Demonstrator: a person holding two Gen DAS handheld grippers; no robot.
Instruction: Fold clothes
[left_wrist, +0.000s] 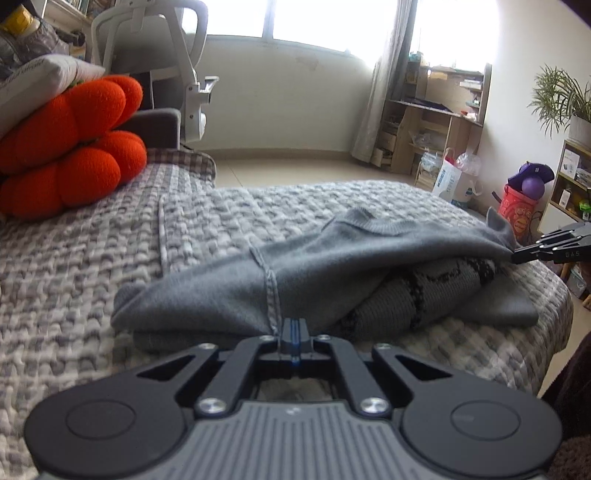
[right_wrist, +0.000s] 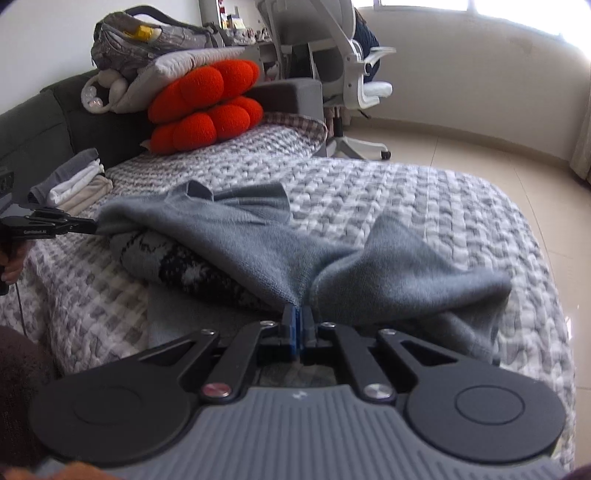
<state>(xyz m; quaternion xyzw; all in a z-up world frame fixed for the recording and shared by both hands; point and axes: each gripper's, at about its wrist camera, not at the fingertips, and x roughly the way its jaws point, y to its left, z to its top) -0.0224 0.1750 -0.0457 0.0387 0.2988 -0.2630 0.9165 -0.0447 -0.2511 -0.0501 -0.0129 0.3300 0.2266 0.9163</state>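
Two tools pinching one grey sweater

Both tools clamped shut on a soft grey knit sweater (left_wrist: 303, 266) lying on the bed (left_wrist: 92, 258), w/ nubby grey-white checked cover. Left tool (left_wrist: 293, 328) nips a ribbed seam edge; right tool (right_wrist: 297, 317) grips bunched fabric. Sweater is draped loosely over a dark patterned knit (right_wrist: 192, 266), half covering it.

Left wrist view: low and close over the grey-and-white quilted bed cover (left_wrist: 92, 258), facing the bright window (left_wrist: 332, 18) and wooden shelves (left_wrist: 432, 122). Right wrist view: equally low and close, facing the dark grey sofa back (right_wrist: 55, 122) and white office chair (right_wrist: 354, 74). Shared by both: the grey knitted sweater (left_wrist: 314, 266) (right_wrist: 277, 251), the orange segmented plush cushions (left_wrist: 74, 147) (right_wrist: 207, 107), and the opposite gripper at each frame's edge.
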